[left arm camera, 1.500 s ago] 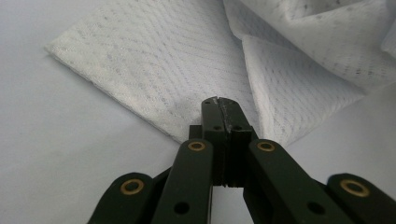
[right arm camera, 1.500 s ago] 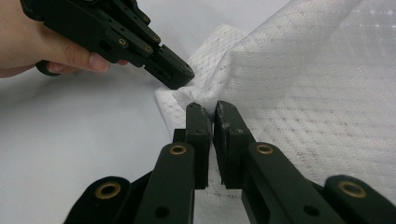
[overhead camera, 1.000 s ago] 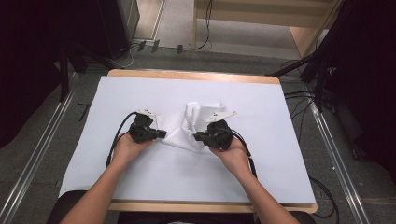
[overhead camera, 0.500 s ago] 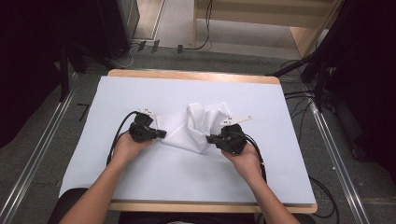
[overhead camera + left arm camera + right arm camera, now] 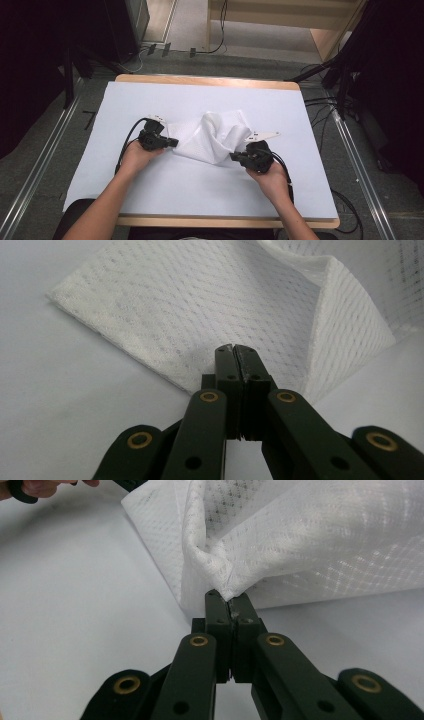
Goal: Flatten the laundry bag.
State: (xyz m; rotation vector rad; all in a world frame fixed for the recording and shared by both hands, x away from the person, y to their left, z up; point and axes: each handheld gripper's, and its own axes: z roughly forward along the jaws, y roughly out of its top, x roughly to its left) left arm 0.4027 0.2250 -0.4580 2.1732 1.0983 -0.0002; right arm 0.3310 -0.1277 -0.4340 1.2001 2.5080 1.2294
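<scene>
**Right gripper is drawing a white mesh cloth open across the counter**

The right gripper (image 5: 239, 157), its fingers (image 5: 219, 611) clamped tight on a bunched corner of the white mesh cloth (image 5: 212, 136), is pulling that corner away to the right and slightly nearer the person than it lay a second ago, when it sat close beside the left gripper (image 5: 172, 142). The left gripper is holding its place, its fingers (image 5: 226, 360) pinched shut on the cloth's left edge. The cloth is lying at the middle of the white-covered counter (image 5: 150, 200), now stretching wider between the two hands but still humped and twisted in its centre. That suggests the spreading is under way, not finished: the fold in the middle is yet to flatten.
</scene>
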